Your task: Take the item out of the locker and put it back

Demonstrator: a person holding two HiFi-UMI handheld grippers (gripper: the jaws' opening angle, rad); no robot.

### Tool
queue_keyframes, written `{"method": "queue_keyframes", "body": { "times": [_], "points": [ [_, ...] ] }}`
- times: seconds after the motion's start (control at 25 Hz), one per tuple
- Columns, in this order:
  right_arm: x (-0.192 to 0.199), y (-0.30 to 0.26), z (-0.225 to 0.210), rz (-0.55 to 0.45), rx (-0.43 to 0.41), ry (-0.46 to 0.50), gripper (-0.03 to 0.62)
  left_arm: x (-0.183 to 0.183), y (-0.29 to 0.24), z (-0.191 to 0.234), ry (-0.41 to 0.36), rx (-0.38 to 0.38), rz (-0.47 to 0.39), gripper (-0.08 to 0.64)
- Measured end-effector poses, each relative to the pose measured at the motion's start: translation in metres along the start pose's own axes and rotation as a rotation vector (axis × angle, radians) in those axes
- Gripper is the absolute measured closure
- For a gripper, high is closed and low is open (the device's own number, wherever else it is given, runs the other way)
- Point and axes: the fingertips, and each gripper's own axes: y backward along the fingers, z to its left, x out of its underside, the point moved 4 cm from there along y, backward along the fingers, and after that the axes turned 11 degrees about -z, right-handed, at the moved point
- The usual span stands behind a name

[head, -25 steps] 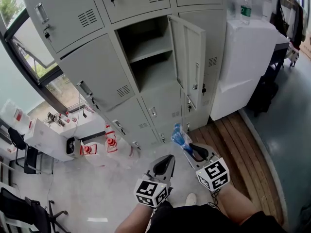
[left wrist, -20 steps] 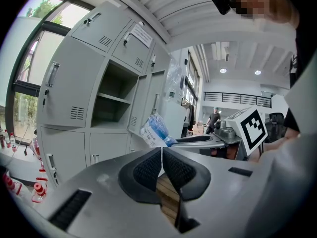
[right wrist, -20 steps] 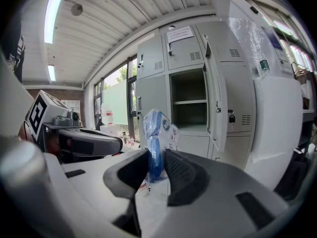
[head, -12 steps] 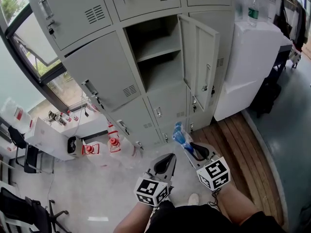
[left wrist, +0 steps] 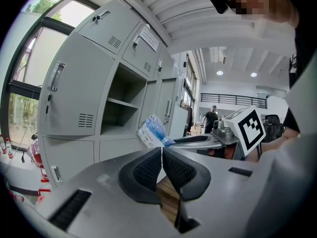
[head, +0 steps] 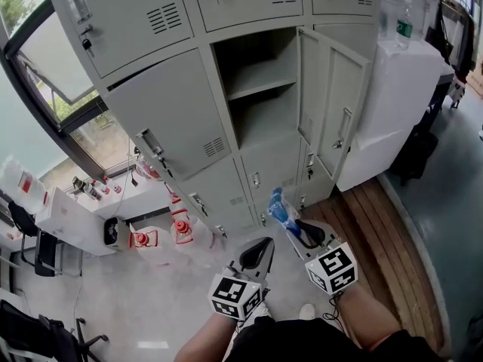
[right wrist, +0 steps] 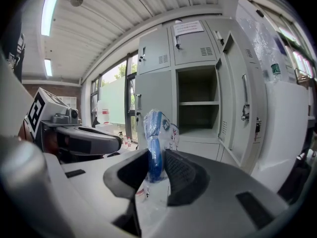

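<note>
Blue stuff, folded or rolled, sealed in a thin clear bag [right wrist: 156, 128] is the item. It is out of the locker [head: 173, 119], standing upright between the ribbed pads [right wrist: 181, 173] of the right gripper [right wrist: 157, 155], whose jaws are partly closed and pinching it. The grip sits low on the bag, and most of the packet stands free above the pads. I judge that film this slick could slide or flop sideways if the hand tips or jolts, and the bag would then drop to the floor [head: 151, 300]. On the way back in, the loose top could snag on the edge of the shelf [head: 260, 83] or on the door [head: 337, 108]. The door hangs open to the right of the opening and narrows the approach from that side. The left gripper [left wrist: 162, 151], just left of the right one, is pressed shut on nothing, so it gives no support.

The bag looks glossy and crinkled, with a white printed label [left wrist: 143, 138]. The locker is pale grey painted sheet metal, flat-faced, with slotted vents [head: 167, 19]. Its open compartment [head: 266, 119] is a plain box split by one thin shelf, and both levels are bare. On the near right the floor is wooden planks [head: 377, 217]; on the near left it is pale and smooth.
</note>
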Motion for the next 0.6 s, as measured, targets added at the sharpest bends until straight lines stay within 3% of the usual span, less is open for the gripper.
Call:
{"method": "queue_keyframes", "body": {
  "times": [0.6],
  "points": [
    [-0.026,-0.084,0.015,0.000,0.085,0.071,0.437,-0.025,0.002,0.081,-0.015,0.101,-0.018,0.538]
  ]
}}
